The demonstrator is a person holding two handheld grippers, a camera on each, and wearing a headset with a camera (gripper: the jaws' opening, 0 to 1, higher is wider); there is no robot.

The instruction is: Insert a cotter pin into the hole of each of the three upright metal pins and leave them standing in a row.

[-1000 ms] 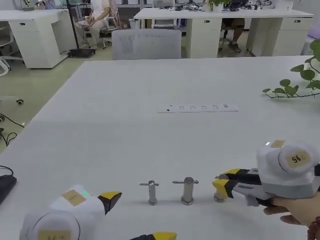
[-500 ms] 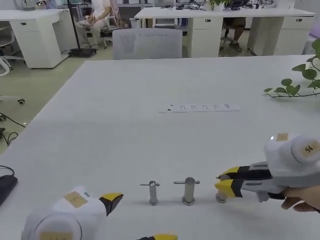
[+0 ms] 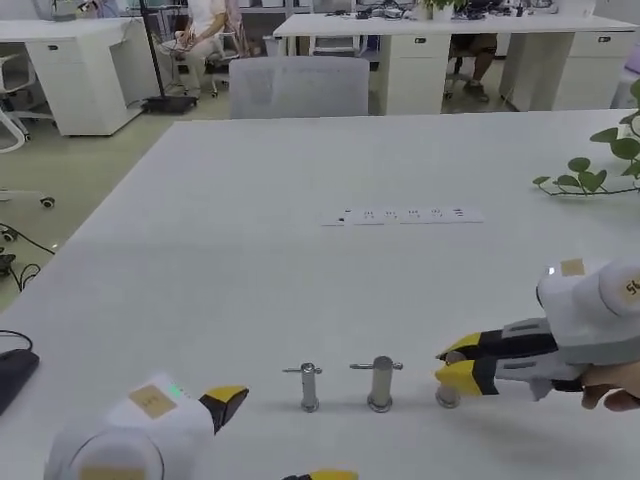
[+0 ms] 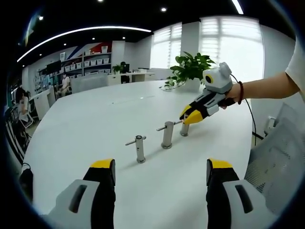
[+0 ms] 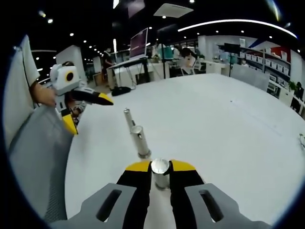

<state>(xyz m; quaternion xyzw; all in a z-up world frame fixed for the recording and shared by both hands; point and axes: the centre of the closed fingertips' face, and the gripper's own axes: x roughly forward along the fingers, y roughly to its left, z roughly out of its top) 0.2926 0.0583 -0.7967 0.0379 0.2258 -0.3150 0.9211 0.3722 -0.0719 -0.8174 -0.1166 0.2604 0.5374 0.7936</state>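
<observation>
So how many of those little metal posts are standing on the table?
3, in a row on the table: the left pin, the middle pin, and the right pin, gripped between the right gripper's jaws.

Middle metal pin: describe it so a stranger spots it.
On the white table, three upright silver pins stand in a row. Take the centre pin: thicker than the thin left pin, free unlike the third pin in the right gripper.

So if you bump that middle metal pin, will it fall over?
Probably. The middle pin is tall and thin on a small foot, so a bump near the top would likely tip it. It looks like solid metal, so probably stiff and heavy for its size. Once down, the cotter pin sticking out both sides might stop it rolling far.
</observation>
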